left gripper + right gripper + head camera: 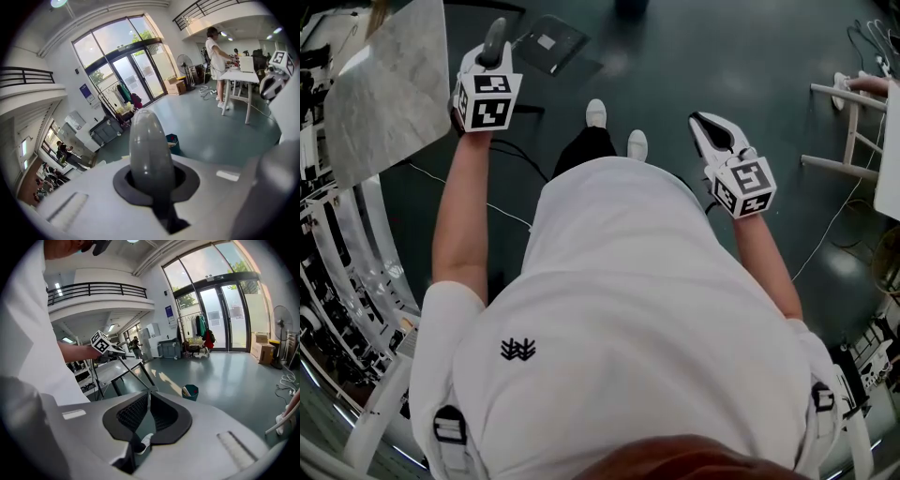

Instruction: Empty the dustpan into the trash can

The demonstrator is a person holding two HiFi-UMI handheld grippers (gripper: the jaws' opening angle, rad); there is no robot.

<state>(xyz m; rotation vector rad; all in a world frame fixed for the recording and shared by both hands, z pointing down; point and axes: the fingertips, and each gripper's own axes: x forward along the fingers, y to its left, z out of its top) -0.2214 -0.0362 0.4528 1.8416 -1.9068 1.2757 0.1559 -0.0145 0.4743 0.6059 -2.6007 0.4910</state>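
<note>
Holding dustpan (565, 49), white scrap (546, 41) inside; trash can (190, 393) well apart.

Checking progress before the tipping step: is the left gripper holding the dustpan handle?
Yes, the left gripper is shut on the grey dustpan handle, which rises between its jaws.

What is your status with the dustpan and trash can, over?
Left gripper shut on grey rounded dustpan handle; right gripper shut, empty. Dark dustpan tray down by floor. Small teal trash can far ahead; bare floor between.
</note>
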